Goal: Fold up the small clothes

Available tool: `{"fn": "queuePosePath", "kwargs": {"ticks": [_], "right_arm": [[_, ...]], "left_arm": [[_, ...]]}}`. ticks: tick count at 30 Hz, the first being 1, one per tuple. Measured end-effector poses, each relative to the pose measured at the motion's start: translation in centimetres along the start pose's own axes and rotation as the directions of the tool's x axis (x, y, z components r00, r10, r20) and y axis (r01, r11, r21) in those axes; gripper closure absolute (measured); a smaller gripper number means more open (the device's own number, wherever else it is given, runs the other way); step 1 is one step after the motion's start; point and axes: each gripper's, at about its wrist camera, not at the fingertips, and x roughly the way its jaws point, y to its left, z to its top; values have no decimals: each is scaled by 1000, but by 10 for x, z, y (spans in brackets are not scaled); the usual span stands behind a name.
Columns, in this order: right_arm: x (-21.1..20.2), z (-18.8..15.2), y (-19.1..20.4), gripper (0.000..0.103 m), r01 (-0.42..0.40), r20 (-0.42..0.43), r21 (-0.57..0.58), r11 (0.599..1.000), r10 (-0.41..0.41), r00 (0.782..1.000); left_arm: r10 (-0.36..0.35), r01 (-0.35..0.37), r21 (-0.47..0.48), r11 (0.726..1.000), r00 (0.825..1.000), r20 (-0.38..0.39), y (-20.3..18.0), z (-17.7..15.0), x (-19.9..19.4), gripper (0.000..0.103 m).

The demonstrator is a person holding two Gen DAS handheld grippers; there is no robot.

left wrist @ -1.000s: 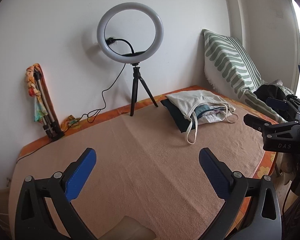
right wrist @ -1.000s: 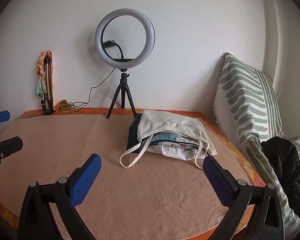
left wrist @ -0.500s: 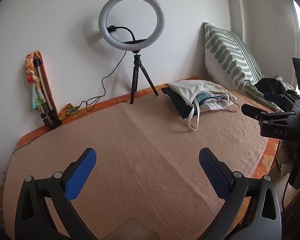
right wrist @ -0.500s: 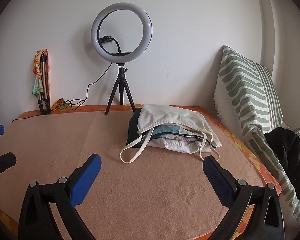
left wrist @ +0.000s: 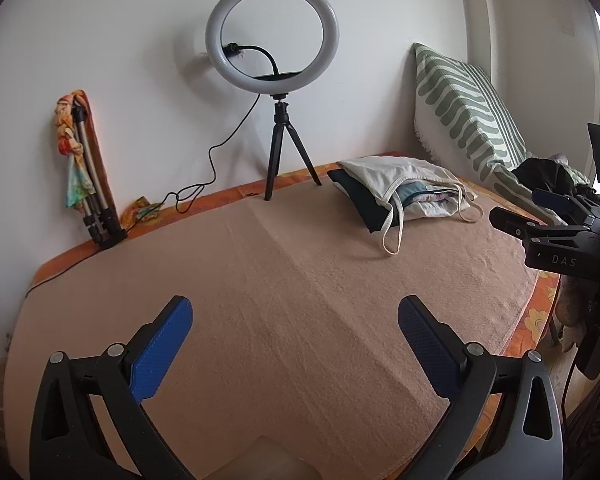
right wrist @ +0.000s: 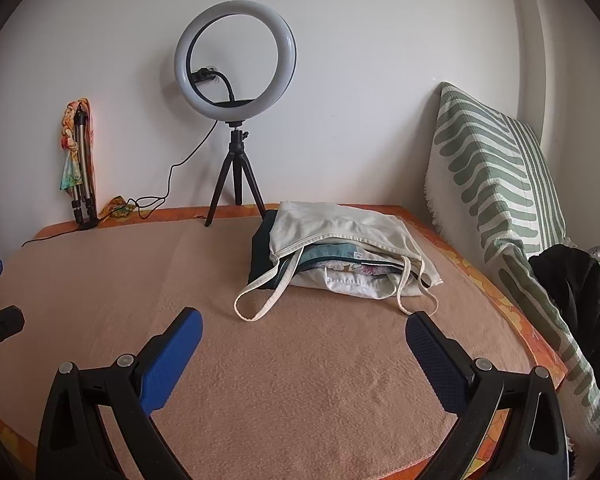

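A cream tote bag [right wrist: 340, 228] lies on a dark folded cloth at the far side of the tan blanket [right wrist: 300, 380]; folded small clothes [right wrist: 340, 268] show in its open mouth. The bag also shows in the left wrist view [left wrist: 400, 176]. My right gripper [right wrist: 302, 324] is open and empty, low over the blanket just short of the bag's straps. My left gripper [left wrist: 294, 312] is open and empty over the middle of the blanket, well left of the bag. The right gripper shows at the right edge of the left wrist view [left wrist: 540, 216].
A ring light on a black tripod [right wrist: 236, 80] stands at the back by the wall, its cable trailing left. A folded tripod with a scarf [right wrist: 78, 160] leans at the back left. A green striped pillow [right wrist: 496, 176] and a black garment [right wrist: 580, 304] lie on the right.
Both grippers have moved forward a little and tilted, so the bag sits slightly nearer and lower in view. Both stay open and empty.
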Motion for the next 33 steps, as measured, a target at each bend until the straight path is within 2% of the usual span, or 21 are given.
{"fn": "queuePosePath", "kwargs": {"ticks": [25, 33], "right_arm": [[-4, 0, 7, 0, 1, 9, -9, 1000, -1, 1000], [-3, 1, 9, 0, -5, 9, -1, 1000, 5, 1000]], "left_arm": [[16, -16, -7, 1000, 1000, 13, 2, 0, -8, 1], [12, -11, -39, 999, 1000, 14, 10, -1, -12, 1]]}}
